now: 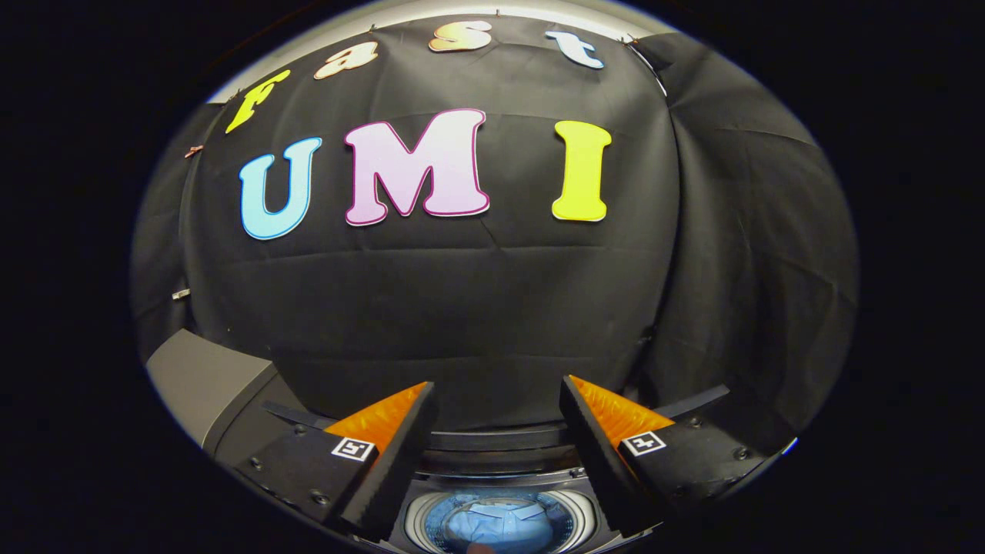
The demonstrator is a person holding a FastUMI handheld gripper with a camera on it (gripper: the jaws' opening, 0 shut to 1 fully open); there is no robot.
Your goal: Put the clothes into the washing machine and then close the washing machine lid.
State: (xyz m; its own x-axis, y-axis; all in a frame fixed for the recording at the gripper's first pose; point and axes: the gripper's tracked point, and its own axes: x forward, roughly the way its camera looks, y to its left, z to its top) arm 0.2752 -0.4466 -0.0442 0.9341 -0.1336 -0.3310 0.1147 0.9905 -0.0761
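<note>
My gripper is open, its two fingers spread wide with nothing between them. Below and between the fingers lies the washing machine's round drum opening, seen from above. A blue garment lies inside the drum. The machine's dark top panel runs just behind the opening, between the finger bases. The lid cannot be made out clearly; a dark band behind the opening may be its raised edge.
A grey boxy surface, part of the machine's top or a neighbouring unit, sits to the left of the left finger. The booth's black cloth wall stands close behind the machine and folds round on the right.
</note>
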